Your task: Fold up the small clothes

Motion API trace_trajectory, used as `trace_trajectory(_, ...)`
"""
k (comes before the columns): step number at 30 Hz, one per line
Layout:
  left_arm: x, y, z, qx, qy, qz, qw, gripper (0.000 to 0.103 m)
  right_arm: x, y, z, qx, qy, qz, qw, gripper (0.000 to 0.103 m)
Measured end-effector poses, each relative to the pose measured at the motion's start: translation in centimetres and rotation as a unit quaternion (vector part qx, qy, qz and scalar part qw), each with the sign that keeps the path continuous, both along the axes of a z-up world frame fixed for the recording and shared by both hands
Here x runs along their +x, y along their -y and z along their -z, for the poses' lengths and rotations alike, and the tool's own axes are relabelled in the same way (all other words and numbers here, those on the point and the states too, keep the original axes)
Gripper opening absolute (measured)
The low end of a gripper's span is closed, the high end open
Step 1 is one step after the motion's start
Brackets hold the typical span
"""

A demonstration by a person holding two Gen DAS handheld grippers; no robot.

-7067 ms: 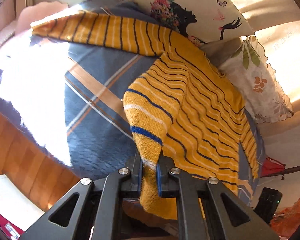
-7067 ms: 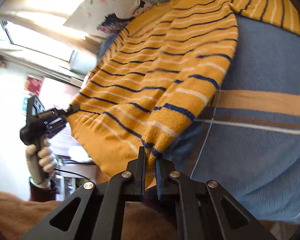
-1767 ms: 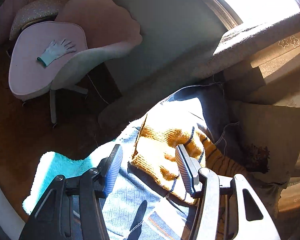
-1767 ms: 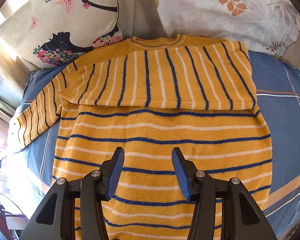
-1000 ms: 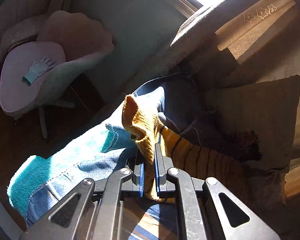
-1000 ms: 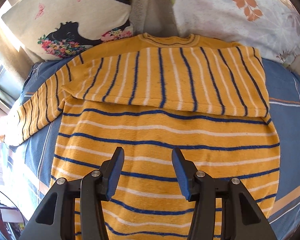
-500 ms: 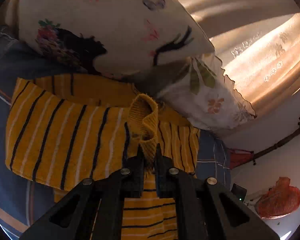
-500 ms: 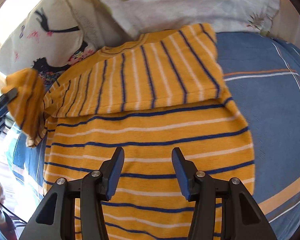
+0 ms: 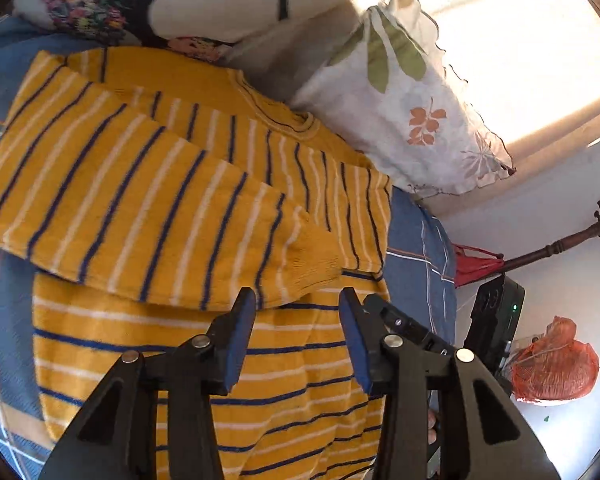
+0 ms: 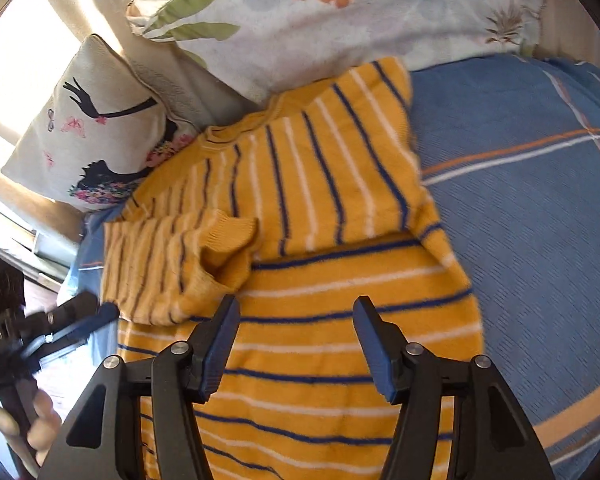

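Observation:
A yellow sweater (image 9: 172, 208) (image 10: 332, 320) with navy and white stripes lies flat on the blue bedspread (image 10: 532, 240). Both sleeves are folded across its chest. The left sleeve's ribbed cuff (image 9: 312, 264) (image 10: 228, 240) rests just ahead of my left gripper (image 9: 298, 308), whose jaws are opening with nothing between them. From the right wrist view that gripper (image 10: 84, 312) sits at the left edge, held by a hand (image 10: 36, 432). My right gripper (image 10: 296, 320) hovers over the sweater's lower body, its jaws opening and empty.
Two pillows lean at the head of the bed: one with a dark silhouette print (image 10: 96, 136) and one with leaves (image 9: 412, 112) (image 10: 340, 12). Right of the bed are a coat stand (image 9: 572, 240), a red bag (image 9: 552, 364) and a black device (image 9: 496, 320).
My left gripper carried the sleeve cuff across the chest, let it go and opened; the sleeve now lies folded over the other. My right gripper opened a little wider and shifted slightly.

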State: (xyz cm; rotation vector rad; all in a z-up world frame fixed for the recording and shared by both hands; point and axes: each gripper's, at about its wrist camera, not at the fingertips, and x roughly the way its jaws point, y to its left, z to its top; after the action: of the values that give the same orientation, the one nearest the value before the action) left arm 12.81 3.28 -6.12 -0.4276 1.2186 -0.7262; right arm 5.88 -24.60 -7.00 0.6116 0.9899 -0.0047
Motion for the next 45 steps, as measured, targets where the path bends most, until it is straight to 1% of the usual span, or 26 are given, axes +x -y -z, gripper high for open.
trace_trajectory(3, -0.4, -3.5, 0.2, 0.005, -0.002, -0.048, 0.9988, 0.041, 1.9, -1.1, -0.1, 0.018, 0.009, -0.007, 1.000, 0.063)
trace_trajectory(5, -0.7, -5.4, 0.4, 0.018, 0.001, -0.073, 0.9972, 0.041, 3.3, -2.2, 0.0, 0.030, 0.008, -0.016, 0.999, 0.064)
trace_trajectory(6, -0.8, -6.5, 0.5, 0.027, 0.003, -0.084, 0.9961, 0.041, 4.3, -3.0, 0.3, 0.030, 0.001, -0.021, 0.999, 0.064)
trace_trajectory(8, -0.8, -8.2, 0.9, 0.040, -0.001, -0.104, 0.9938, 0.041, 5.6, -4.1, 0.8, 0.016, -0.016, -0.027, 0.999, 0.063)
trace_trajectory(10, -0.7, -9.5, 1.4, 0.044, -0.006, -0.122, 0.9915, 0.041, 6.5, -5.7, 0.9, -0.008, -0.033, -0.050, 0.998, 0.026)
trace_trajectory(11, -0.7, -10.1, 1.6, 0.044, -0.008, -0.130, 0.9906, 0.041, 6.6, -6.2, 0.8, -0.018, -0.038, -0.063, 0.997, 0.006)
trace_trajectory(12, -0.5, -10.7, 1.8, 0.045, -0.010, -0.136, 0.9897, 0.042, 6.8, -7.1, 0.4, -0.038, -0.040, -0.077, 0.996, 0.006)
trace_trajectory(14, -0.1, -11.5, 2.1, 0.049, -0.013, -0.147, 0.9879, 0.042, 6.8, -7.8, -0.8, -0.064, -0.024, -0.092, 0.993, 0.005)
trace_trajectory(16, 0.5, -12.0, 2.2, 0.054, -0.010, -0.152, 0.9868, 0.042, 6.9, -7.4, -2.5, -0.072, -0.001, -0.093, 0.993, 0.005)
trace_trajectory(19, 1.7, -11.9, 1.8, 0.063, 0.002, -0.153, 0.9862, 0.042, 7.3, -5.3, -4.9, -0.084, 0.026, -0.072, 0.994, 0.005)
trace_trajectory(22, 3.2, -10.9, 1.0, 0.069, 0.022, -0.144, 0.9868, 0.042, 8.0, -2.2, -5.6, -0.120, 0.025, -0.034, 0.992, 0.005)
trace_trajectory(24, 4.6, -9.8, 0.8, 0.076, 0.034, -0.137, 0.9871, 0.044, 8.7, -0.1, -4.8, -0.125, 0.009, -0.022, 0.992, 0.005)
trace_trajectory(26, 6.2, -8.3, 1.3, 0.089, 0.034, -0.129, 0.9871, 0.044, 9.3, 1.1, -3.0, -0.125, -0.010, -0.018, 0.992, 0.005)
trace_trajectory(29, 8.5, -6.6, 3.4, 0.115, 0.008, -0.125, 0.9854, 0.044, 9.9, 1.8, 0.0, -0.127, -0.038, -0.018, 0.991, 0.005)
trace_trajectory(31, 9.4, -6.0, 4.7, 0.136, -0.007, -0.127, 0.9825, 0.044, 10.3, 2.1, 1.6, -0.116, -0.051, -0.013, 0.992, 0.005)
trace_trajectory(32, 9.6, -5.7, 5.0, 0.142, -0.007, -0.127, 0.9817, 0.044, 10.4, 2.3, 2.2, -0.110, -0.061, -0.011, 0.992, 0.006)
trace_trajectory(33, 9.6, -5.5, 5.0, 0.148, 0.000, -0.127, 0.9807, 0.044, 10.5, 2.6, 2.7, -0.106, -0.064, -0.006, 0.992, 0.006)
trace_trajectory(35, 9.4, -5.0, 4.9, 0.164, 0.011, -0.121, 0.9789, 0.045, 10.3, 3.3, 3.2, -0.094, -0.053, 0.006, 0.994, 0.006)
trace_trajectory(38, 9.5, -4.6, 4.9, 0.173, 0.018, -0.107, 0.9790, 0.051, 10.4, 3.8, 3.1, -0.081, -0.054, 0.000, 0.995, 0.007)
trace_trajectory(40, 9.4, -4.7, 4.5, 0.173, 0.011, -0.102, 0.9795, 0.051, 10.1, 3.9, 2.2, -0.100, -0.069, -0.007, 0.993, 0.013)
trace_trajectory(41, 9.0, -5.1, 4.1, 0.166, 0.009, -0.104, 0.9806, 0.051, 9.4, 3.9, 1.2, -0.119, -0.070, -0.001, 0.990, 0.016)
trace_trajectory(43, 7.7, -6.0, 2.9, 0.144, 0.015, -0.104, 0.9839, 0.051, 7.8, 3.1, -1.1, -0.160, -0.051, 0.007, 0.986, 0.022)
trace_trajectory(44, 6.9, -6.4, 2.4, 0.137, 0.021, -0.105, 0.9848, 0.051, 6.8, 2.5, -2.3, -0.171, -0.036, 0.007, 0.985, 0.031)
trace_trajectory(45, 5.9, -6.6, 2.1, 0.133, 0.027, -0.102, 0.9855, 0.051, 5.9, 2.1, -3.0, -0.173, -0.027, 0.007, 0.985, 0.039)
